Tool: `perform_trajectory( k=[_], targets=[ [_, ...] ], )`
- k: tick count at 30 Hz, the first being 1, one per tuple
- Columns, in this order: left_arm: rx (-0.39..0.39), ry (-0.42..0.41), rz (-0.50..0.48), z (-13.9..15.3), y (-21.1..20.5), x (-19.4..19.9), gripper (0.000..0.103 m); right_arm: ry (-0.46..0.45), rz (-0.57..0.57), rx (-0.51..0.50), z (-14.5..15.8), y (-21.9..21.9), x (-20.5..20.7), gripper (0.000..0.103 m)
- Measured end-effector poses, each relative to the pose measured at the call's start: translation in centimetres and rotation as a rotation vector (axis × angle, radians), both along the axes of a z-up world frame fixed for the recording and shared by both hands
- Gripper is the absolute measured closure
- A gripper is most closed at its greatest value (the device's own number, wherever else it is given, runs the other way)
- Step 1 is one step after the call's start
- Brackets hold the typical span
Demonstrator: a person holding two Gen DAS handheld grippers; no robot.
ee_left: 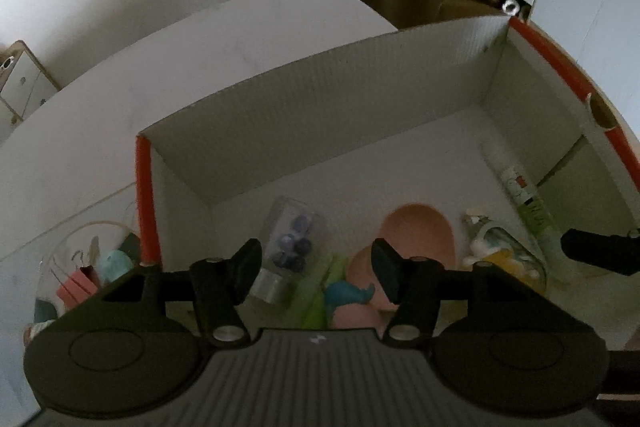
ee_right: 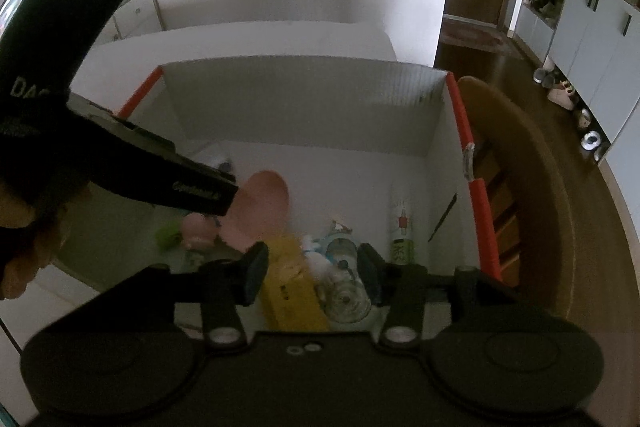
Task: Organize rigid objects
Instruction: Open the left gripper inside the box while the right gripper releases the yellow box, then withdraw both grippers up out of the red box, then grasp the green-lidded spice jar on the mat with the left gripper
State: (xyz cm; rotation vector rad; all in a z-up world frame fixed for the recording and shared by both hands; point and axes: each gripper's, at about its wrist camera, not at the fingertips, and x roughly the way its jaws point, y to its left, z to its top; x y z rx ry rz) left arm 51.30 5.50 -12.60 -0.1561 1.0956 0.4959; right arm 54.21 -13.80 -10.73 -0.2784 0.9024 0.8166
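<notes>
While both grippers hang over the white box with its orange edges, neither holds anything. The left gripper has its jaws apart, nothing pressed between them; below the gap lie a clear case of dark beads, a green piece and a blue toy, with a pink paddle just ahead. Outside the box, left of that gripper, stands a glass with small items. The right gripper is also open; a yellow box and a clear jar lie beneath its gap, untouched. A slim tube lies ahead to its right.
</notes>
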Motion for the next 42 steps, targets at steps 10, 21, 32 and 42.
perform_trajectory(
  k=[10,21,32,42],
  targets=[
    [-0.005,-0.078,0.025,2.5,-1.5,-2.8,0.043,-0.028,0.025,0.058,2.3,-1.7,-1.2,0.041],
    [-0.026,-0.187,0.031,5.5,-3.3,-6.7,0.043,-0.017,0.058,0.131,4.7,-3.0,-3.6,0.028],
    [-0.028,-0.302,0.072,7.9,-3.6,-12.9,0.03,-0.041,0.153,0.208,7.1,-2.6,-6.9,0.007],
    [0.015,-0.367,0.132,8.0,-1.1,-19.2,0.022,-0.037,0.173,0.266,8.0,0.5,-10.2,0.001]
  ],
)
